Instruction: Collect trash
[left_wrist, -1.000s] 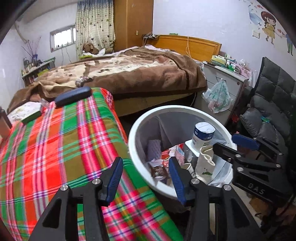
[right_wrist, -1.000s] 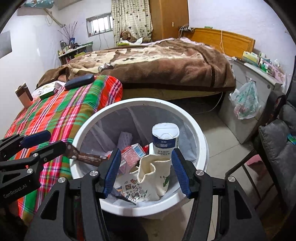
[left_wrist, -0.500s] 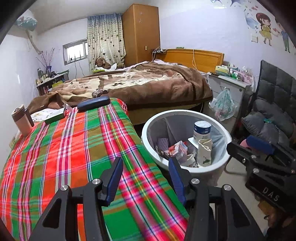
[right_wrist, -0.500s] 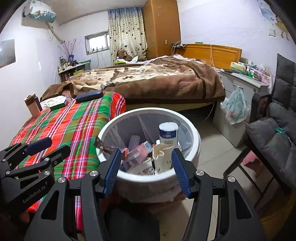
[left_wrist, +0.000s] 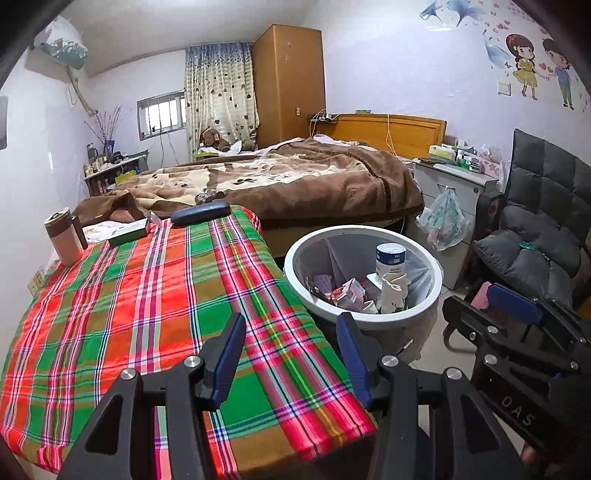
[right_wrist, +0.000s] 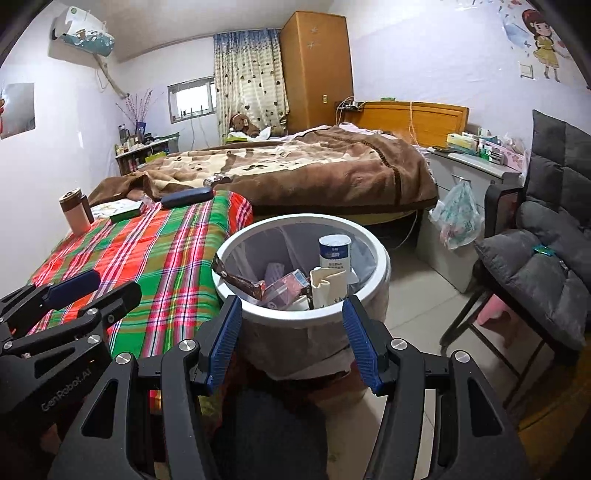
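Trash fills a round white bin (right_wrist: 303, 314) lined with a translucent grey bag, standing on the tiled floor straight ahead of the right gripper (right_wrist: 291, 332) and ahead and to the right of the left gripper (left_wrist: 291, 354). From left to right inside it, seen from the right wrist: a brown snack wrapper (right_wrist: 236, 277) leaning over the near-left rim, a pink-and-white carton (right_wrist: 286, 286) lying on its side, a crumpled cream paper bag with a printed pattern (right_wrist: 327, 286), and behind that an upright white tube with a blue label (right_wrist: 335, 253). The left wrist view shows the same heap, the blue-labelled tube (left_wrist: 390, 260) tallest at the back and the cream bag (left_wrist: 393, 291) just in front of it.

Both pairs of tongs stand spread with nothing between their blue pads. The left pair hangs over the near edge of a red-and-green plaid cloth (left_wrist: 147, 295) covering a table that touches the bin's left side. Far ahead and left of these tongs, at the back of the cloth, stand a pink tumbler with a brown lid (left_wrist: 62, 240), a flat green box (left_wrist: 129, 230) and a dark blue case (left_wrist: 201, 214). The right gripper also appears at the right edge of the left wrist view, beside a grey padded chair (left_wrist: 535, 236). A brown-blanketed bed (right_wrist: 314, 170) lies beyond the bin.
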